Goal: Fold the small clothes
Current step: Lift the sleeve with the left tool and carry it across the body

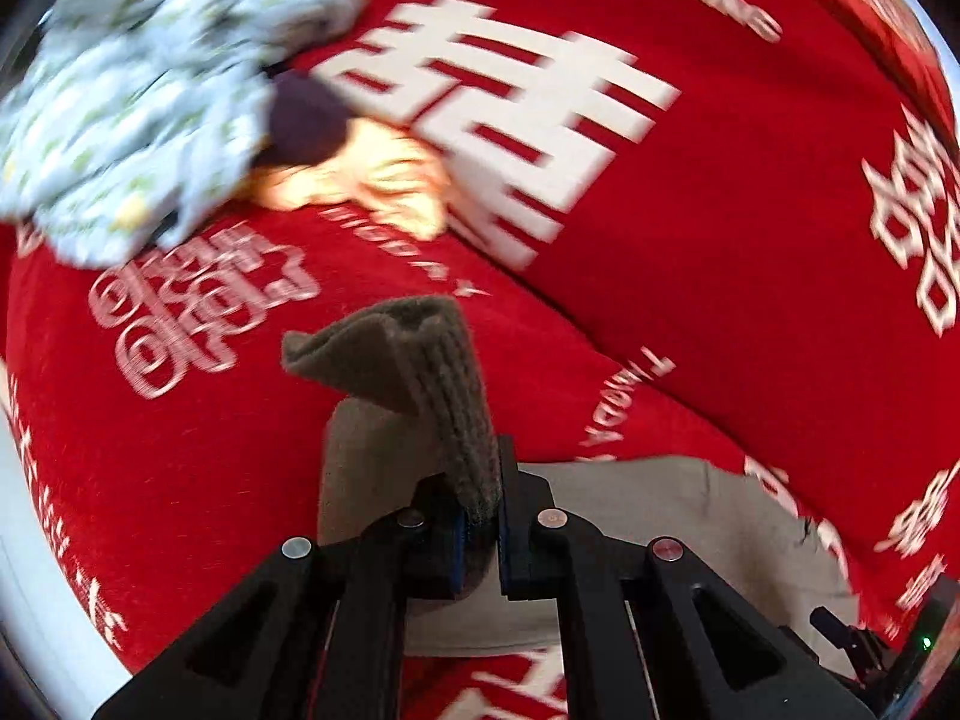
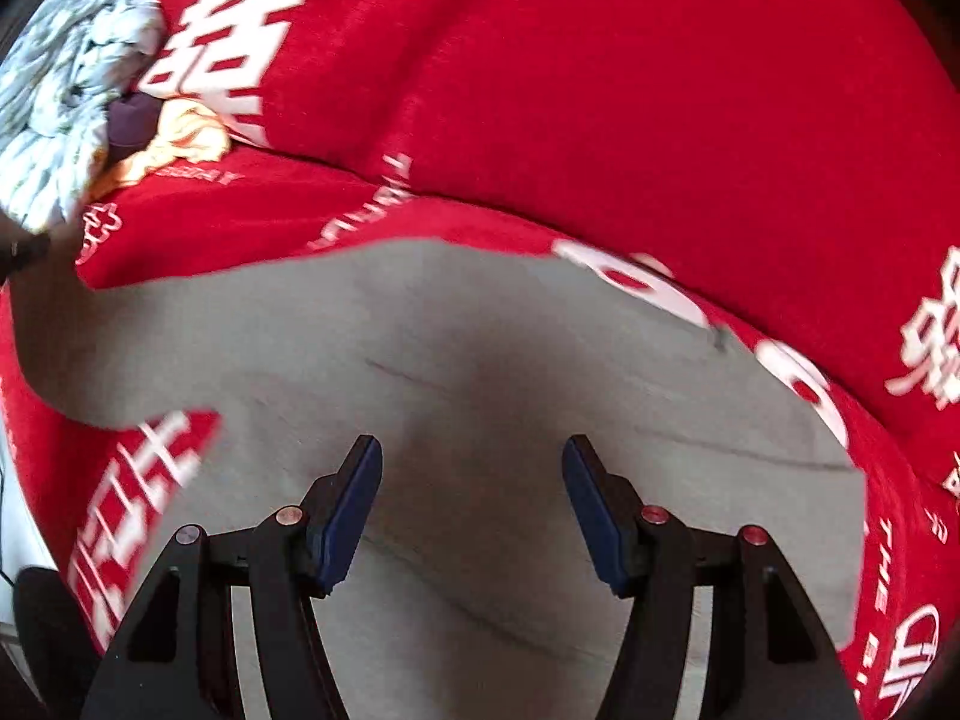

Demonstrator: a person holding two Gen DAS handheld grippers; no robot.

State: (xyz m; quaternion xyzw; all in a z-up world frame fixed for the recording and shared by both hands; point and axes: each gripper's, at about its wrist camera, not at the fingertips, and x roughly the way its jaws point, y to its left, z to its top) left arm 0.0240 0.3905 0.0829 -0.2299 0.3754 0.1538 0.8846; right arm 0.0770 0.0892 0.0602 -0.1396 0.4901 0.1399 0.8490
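My left gripper [image 1: 480, 516] is shut on a grey-brown ribbed sock [image 1: 414, 354], which sticks up from between the pads and flops over to the left above the red blanket. Below it lies a flat grey garment [image 1: 648, 516], which fills the lower half of the right wrist view [image 2: 456, 348]. Over that grey garment hangs my right gripper [image 2: 471, 501], open, with nothing between its blue pads.
A red blanket [image 1: 720, 228] with white lettering [image 2: 540, 90] covers the surface. At the far left sits a pile of clothes: a pale patterned garment [image 1: 144, 96], a dark purple piece [image 1: 306, 120] and an orange-cream piece [image 1: 384, 180]; the pile [image 2: 66, 102] also shows in the right wrist view.
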